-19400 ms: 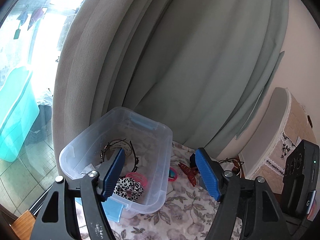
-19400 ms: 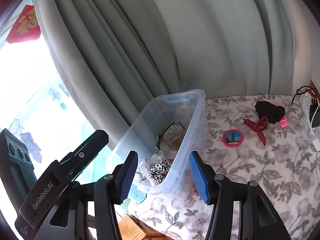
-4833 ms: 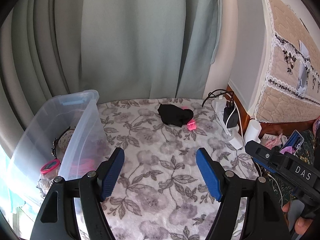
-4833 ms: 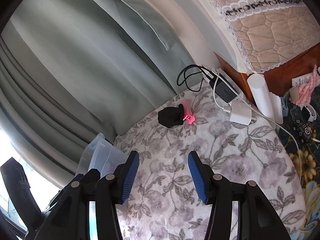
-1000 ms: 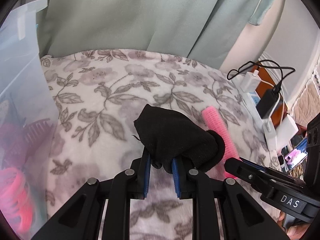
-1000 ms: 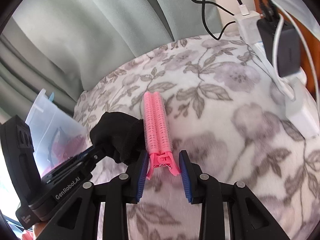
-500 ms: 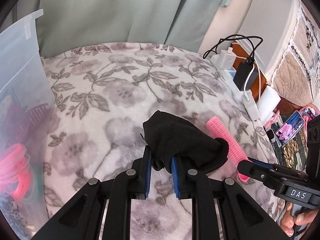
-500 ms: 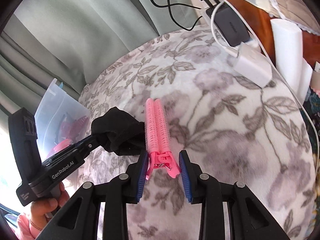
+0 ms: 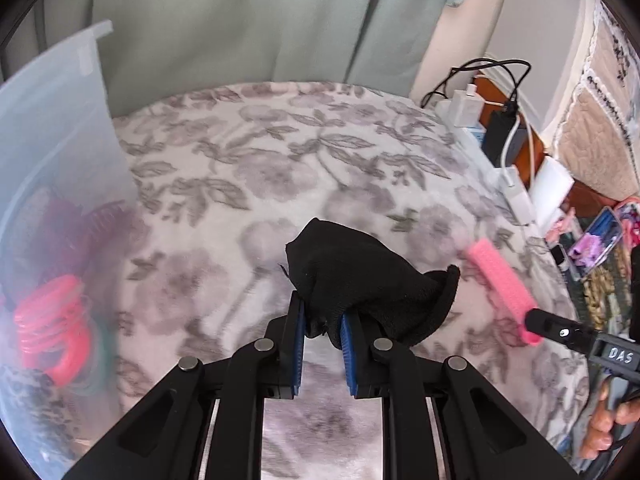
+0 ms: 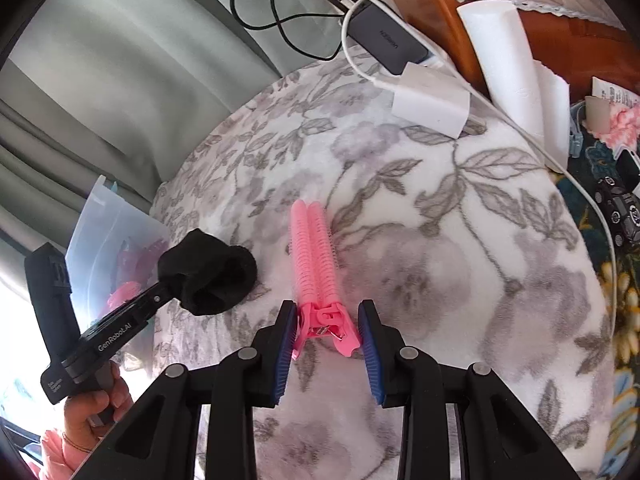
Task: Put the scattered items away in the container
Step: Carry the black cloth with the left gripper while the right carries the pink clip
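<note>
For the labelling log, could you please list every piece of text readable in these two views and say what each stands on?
"DAS": on the right gripper, black arm, left wrist view.
"GenRobot.AI": on the left gripper, black arm, right wrist view.
"UGREEN", as far as legible: on the dark grey charger.
Small print low on the left gripper's handle and on the paper slip at the right edge: too small to read.

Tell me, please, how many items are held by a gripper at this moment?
2. The black fabric piece is pinched in the left gripper. The pink hair clip is held by its handle in the right gripper, both above the floral blanket.
</note>
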The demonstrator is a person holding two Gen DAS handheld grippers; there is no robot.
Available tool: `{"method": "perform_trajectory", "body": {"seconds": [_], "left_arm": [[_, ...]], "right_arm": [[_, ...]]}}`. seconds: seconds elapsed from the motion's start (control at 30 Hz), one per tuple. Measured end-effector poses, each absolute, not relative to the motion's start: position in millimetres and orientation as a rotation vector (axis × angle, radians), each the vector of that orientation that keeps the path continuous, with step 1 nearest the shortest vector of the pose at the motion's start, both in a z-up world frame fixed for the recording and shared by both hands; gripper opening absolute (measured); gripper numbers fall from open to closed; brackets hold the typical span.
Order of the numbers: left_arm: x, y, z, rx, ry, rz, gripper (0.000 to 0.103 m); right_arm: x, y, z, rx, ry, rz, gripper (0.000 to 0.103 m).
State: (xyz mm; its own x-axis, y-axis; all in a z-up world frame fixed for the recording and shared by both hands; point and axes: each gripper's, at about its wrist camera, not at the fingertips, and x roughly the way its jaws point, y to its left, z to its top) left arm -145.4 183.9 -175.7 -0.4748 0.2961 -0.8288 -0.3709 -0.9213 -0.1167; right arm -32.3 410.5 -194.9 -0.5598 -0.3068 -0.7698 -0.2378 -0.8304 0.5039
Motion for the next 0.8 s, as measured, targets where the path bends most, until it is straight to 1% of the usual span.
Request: {"method": "perform_trajectory", "body": {"seconds": [0.13,0.37,0.53,0.8], "left_arm": [[-151.4,163.5,-171.8,-1.349,0.034,2.446,0.017],[-141.6,156.5,-147.0,-1.265,-0.005,2.466,0.017],[-126.3,153.0,-116.9,-1.176,-0.019,2.489,0.017],[-94.2,131.4,-57.7,-0.988,-0.083,2.55,0.017]], "right_arm": [[-27.6,417.9,-191.0,1.453,-0.93,-2.609,0.034],[-16.1,429.5,-169.9,1.39,-0.995,-2.678,0.034],[-6.5,423.2,-145.4,1.295,-1.017,-2.708,0.034],[5.9,390.0,-92.9,1.137,-0.948,-2.75,0.034]]}}
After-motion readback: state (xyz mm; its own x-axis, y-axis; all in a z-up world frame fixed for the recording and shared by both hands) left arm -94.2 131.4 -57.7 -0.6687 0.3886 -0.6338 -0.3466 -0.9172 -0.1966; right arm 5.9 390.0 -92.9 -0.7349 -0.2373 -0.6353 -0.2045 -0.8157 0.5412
